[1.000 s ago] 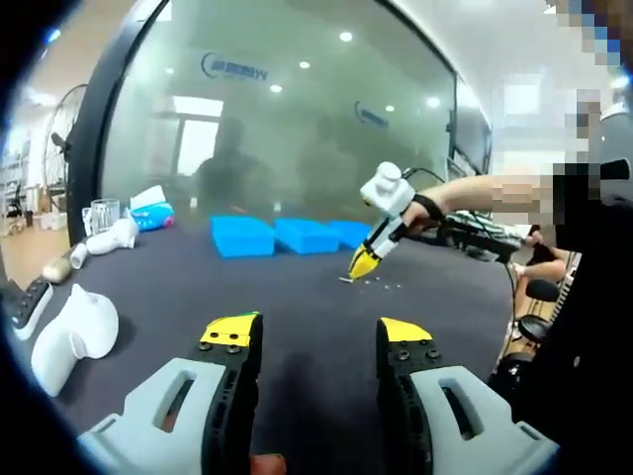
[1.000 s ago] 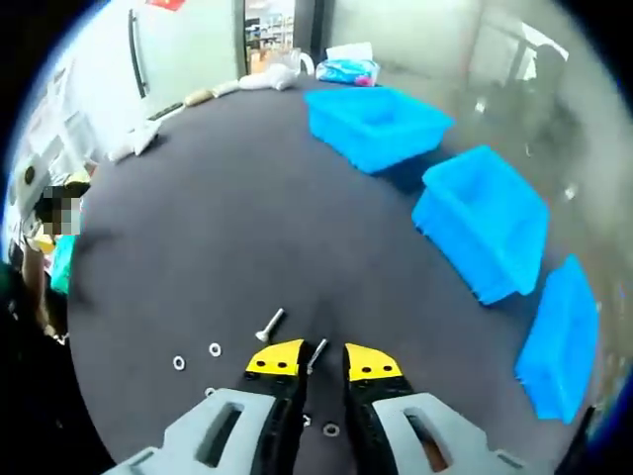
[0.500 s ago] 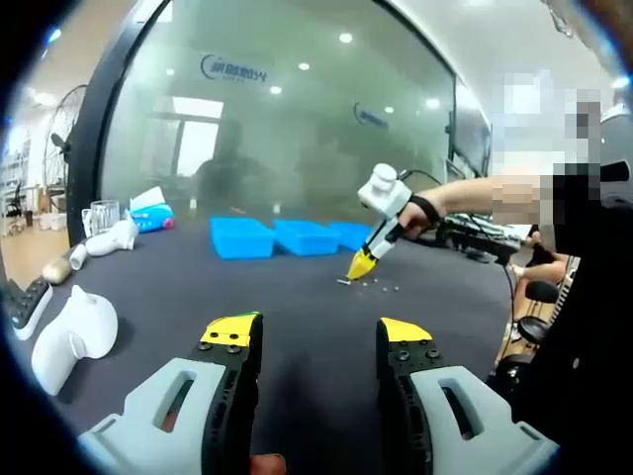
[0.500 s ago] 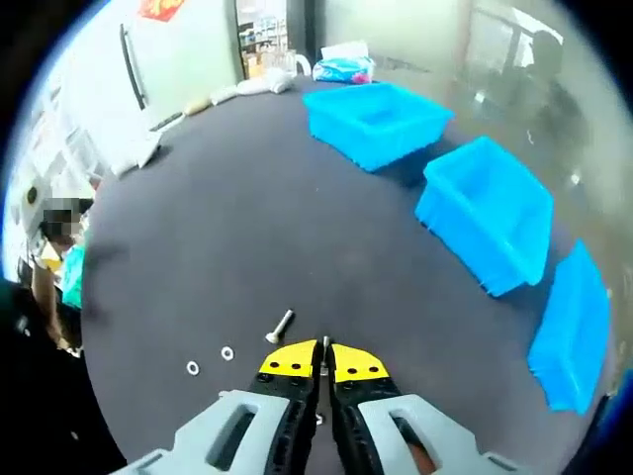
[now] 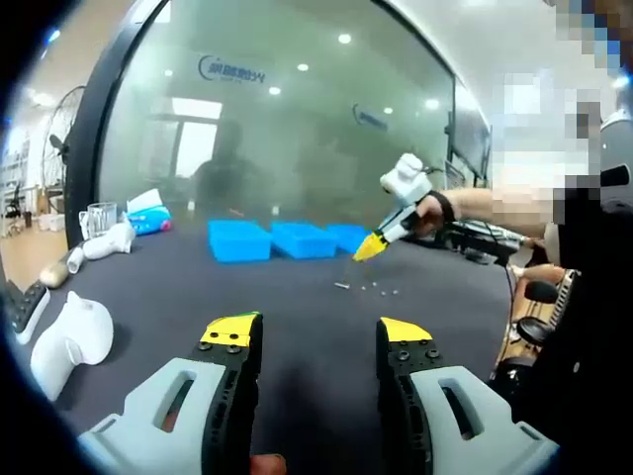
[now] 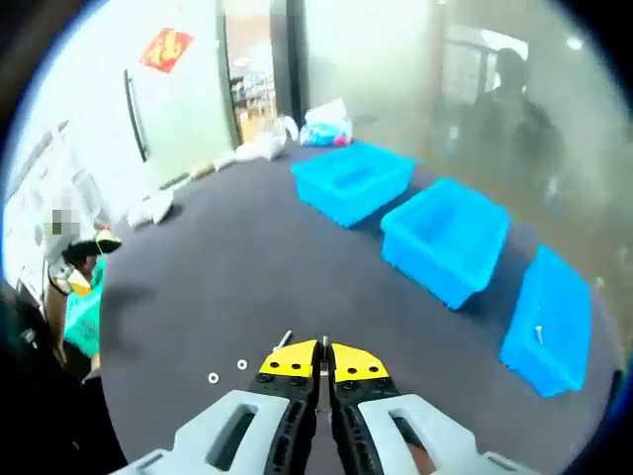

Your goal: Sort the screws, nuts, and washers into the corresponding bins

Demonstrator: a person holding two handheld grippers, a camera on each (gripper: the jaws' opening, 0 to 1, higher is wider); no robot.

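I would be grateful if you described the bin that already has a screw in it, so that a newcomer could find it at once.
On the dark table, three blue bins stand in a row along the glass wall. In the right gripper view, take the end bin at the right, farthest from the tissue pack. Unlike its two neighbours, it holds a small screw.

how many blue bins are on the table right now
3, in a row on the dark table: far bin, middle bin, and near bin, which has a screw in it.
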